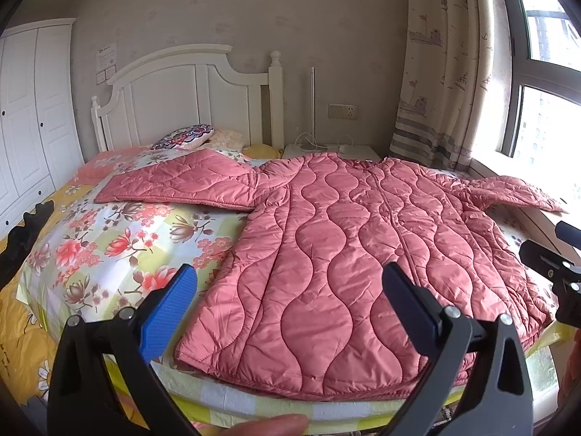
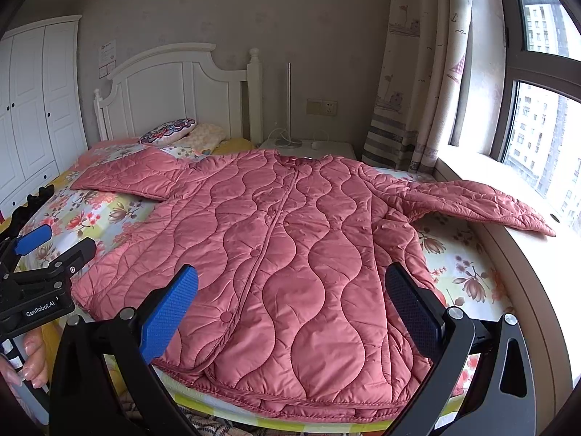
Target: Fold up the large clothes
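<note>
At the far left a white wardrobe point(image 1: 25, 116) is seen, and beside it the white headboard point(image 1: 189, 94) with a patterned cushion point(image 1: 183, 136) propped at its foot. The bed point(image 1: 109, 232) is covered with a floral sheet, and across it the pink quilted coat point(image 1: 326, 247) is spread flat, front side up with its placket closed, collar toward the headboard and hem at the near edge. Its one sleeve point(image 1: 174, 183) is stretched out over the sheet toward the wardrobe side; its other sleeve point(image 2: 483, 203) is draped onto the windowsill point(image 2: 508, 250). The left hand-held gripper point(image 1: 290, 294) is held above the hem, jaws spread wide, nothing caught between them. Over the same hem, nearer the window side, the right hand-held gripper point(image 2: 292, 292) is poised, likewise wide apart and holding nothing. Further right a bedside stand point(image 2: 308, 147) is made out behind the collar, then the printed curtain point(image 2: 410, 83), and lastly the window point(image 2: 537, 109)
</note>
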The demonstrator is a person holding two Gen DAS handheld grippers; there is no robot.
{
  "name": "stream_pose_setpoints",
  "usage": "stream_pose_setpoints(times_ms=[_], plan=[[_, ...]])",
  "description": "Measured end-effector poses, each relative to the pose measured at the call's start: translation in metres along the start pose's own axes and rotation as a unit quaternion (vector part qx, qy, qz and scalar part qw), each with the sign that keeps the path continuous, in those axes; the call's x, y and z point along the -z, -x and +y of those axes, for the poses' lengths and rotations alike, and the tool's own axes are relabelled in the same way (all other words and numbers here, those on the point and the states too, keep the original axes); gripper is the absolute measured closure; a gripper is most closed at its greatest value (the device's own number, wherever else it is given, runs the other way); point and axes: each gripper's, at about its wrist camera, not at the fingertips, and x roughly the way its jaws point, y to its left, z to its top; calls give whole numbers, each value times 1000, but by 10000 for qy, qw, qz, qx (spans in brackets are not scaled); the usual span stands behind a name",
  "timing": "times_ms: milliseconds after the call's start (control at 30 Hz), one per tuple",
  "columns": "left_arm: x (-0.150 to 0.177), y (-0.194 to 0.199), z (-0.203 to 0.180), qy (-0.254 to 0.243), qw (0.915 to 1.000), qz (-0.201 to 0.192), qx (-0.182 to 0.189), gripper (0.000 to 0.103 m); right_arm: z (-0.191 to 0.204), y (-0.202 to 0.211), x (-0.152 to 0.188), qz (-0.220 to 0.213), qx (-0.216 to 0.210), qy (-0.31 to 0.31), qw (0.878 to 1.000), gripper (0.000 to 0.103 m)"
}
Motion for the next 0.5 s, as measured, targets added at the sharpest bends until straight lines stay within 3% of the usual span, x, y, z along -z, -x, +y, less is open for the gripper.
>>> stream_pose_setpoints(times_ms=[500], plan=[[2, 0, -1, -14, 10000, 27, -9, 2, 1, -2, 2, 23, -11, 0, 10000, 4]])
